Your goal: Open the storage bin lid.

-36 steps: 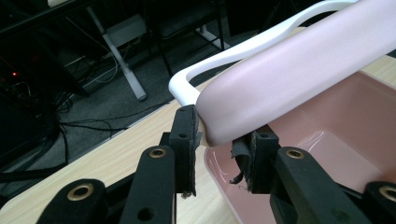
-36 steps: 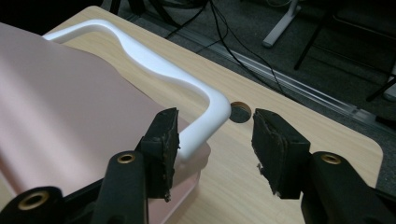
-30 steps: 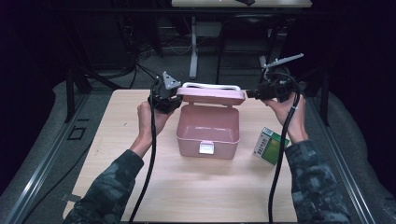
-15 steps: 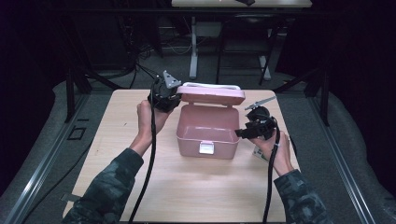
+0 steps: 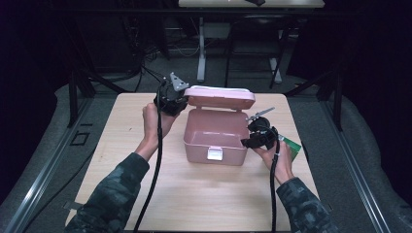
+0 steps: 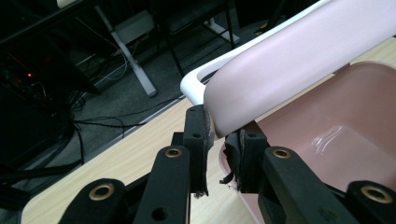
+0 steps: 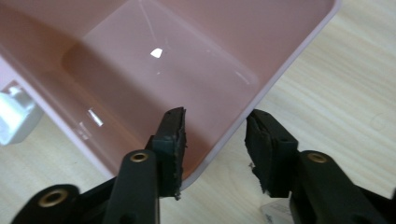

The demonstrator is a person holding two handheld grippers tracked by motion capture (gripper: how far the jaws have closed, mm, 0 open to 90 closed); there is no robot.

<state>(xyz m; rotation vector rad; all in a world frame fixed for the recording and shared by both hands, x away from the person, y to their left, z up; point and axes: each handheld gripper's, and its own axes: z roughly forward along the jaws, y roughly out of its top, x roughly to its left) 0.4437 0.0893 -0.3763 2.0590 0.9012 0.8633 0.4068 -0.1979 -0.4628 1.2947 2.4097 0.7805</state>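
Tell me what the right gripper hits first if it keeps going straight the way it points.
Probably the pink box: in the right gripper view the right gripper straddles a corner of its rim, one jaw inside and one outside, so that wall comes first. Depth is hard to judge.

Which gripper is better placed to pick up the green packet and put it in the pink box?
Probably the right gripper. It is open at the box rim, beside the green packet. The left gripper holds the lid up.
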